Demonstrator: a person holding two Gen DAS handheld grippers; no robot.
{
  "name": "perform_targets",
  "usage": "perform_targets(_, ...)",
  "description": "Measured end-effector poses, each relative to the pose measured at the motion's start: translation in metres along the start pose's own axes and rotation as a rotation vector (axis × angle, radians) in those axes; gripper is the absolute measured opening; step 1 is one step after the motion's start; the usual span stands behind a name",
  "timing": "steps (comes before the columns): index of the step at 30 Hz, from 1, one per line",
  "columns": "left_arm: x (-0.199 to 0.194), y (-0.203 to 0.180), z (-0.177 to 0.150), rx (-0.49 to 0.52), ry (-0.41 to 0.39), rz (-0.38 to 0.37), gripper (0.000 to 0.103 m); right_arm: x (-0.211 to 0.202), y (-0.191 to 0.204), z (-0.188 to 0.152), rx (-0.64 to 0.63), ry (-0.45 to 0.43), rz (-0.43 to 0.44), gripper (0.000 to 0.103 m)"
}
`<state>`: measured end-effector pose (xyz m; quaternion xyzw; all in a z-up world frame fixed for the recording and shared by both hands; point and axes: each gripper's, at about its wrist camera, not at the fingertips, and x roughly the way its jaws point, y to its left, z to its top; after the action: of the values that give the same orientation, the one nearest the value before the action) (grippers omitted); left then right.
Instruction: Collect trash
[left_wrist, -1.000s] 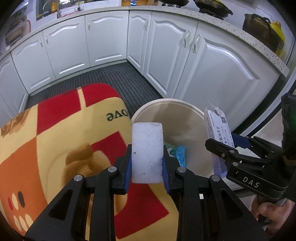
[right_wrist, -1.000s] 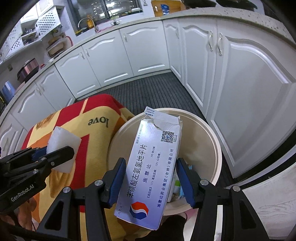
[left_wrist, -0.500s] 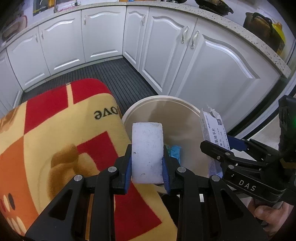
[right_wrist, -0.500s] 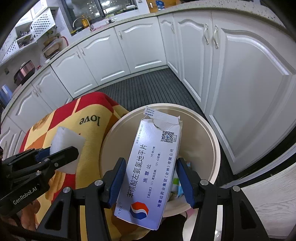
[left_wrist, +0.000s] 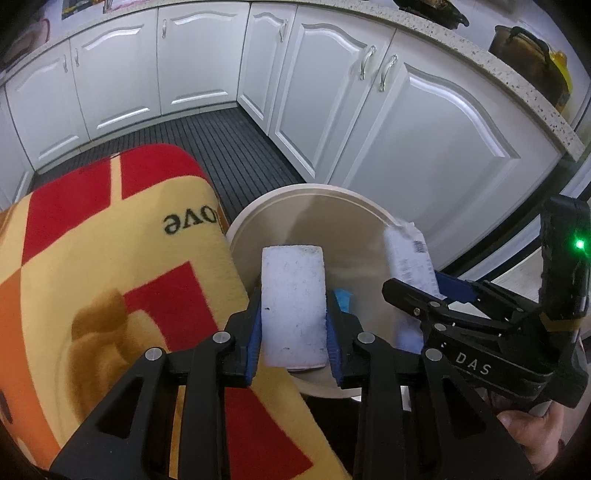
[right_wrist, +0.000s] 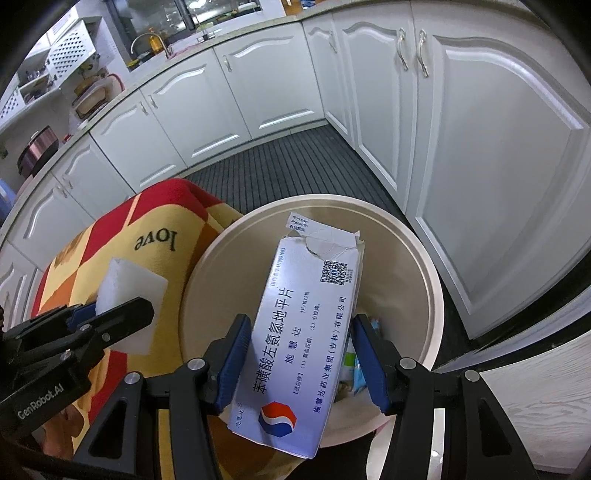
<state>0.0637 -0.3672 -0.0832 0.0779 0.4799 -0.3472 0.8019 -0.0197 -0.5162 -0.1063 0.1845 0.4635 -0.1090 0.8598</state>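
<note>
The bin (right_wrist: 424, 258) mouth is standing open, its far half giving free room downward. The box (right_wrist: 306, 332) in the right gripper (right_wrist: 301, 354) is hanging over the near half, and the sponge (left_wrist: 293, 306) in the left gripper (left_wrist: 293, 332), whose jaws have just been opening, is crowding the near left rim. The blanket (left_wrist: 110, 277) is pressing against the bin's left side, blocking approach there. Cabinets (right_wrist: 498, 166) are closing off the right, near the rim. Dark floor (left_wrist: 229, 147) beyond the bin is lying clear. Some trash (right_wrist: 358, 373) is already filling the bottom.
</note>
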Motion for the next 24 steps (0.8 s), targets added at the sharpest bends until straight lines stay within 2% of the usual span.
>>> perform_targets(3, 0.001, 0.001, -0.002, -0.001, -0.001, -0.001, 0.049, 0.005, -0.003, 0.0, 0.011, 0.009, -0.018, 0.068)
perform_targets(4, 0.0, 0.001, -0.002, -0.004, -0.004, -0.006, 0.05, 0.006, -0.003, 0.0, 0.013, 0.01, -0.021, 0.07)
perform_targets(6, -0.002, 0.002, -0.003, -0.011, -0.008, -0.009, 0.056, 0.008, -0.004, -0.002, 0.016, 0.016, -0.02, 0.07)
perform_targets(12, -0.013, 0.006, -0.006, -0.023, -0.026, 0.008, 0.058, 0.005, 0.0, -0.009, 0.013, 0.017, -0.017, 0.07)
perform_targets(19, -0.036, 0.013, -0.019, -0.033, -0.092, 0.099, 0.059, -0.011, 0.009, -0.017, 0.016, -0.018, -0.029, 0.074)
perform_targets(24, -0.06, 0.023, -0.035, -0.054, -0.151, 0.143, 0.065, -0.03, 0.025, -0.026, -0.018, -0.075, -0.03, 0.079)
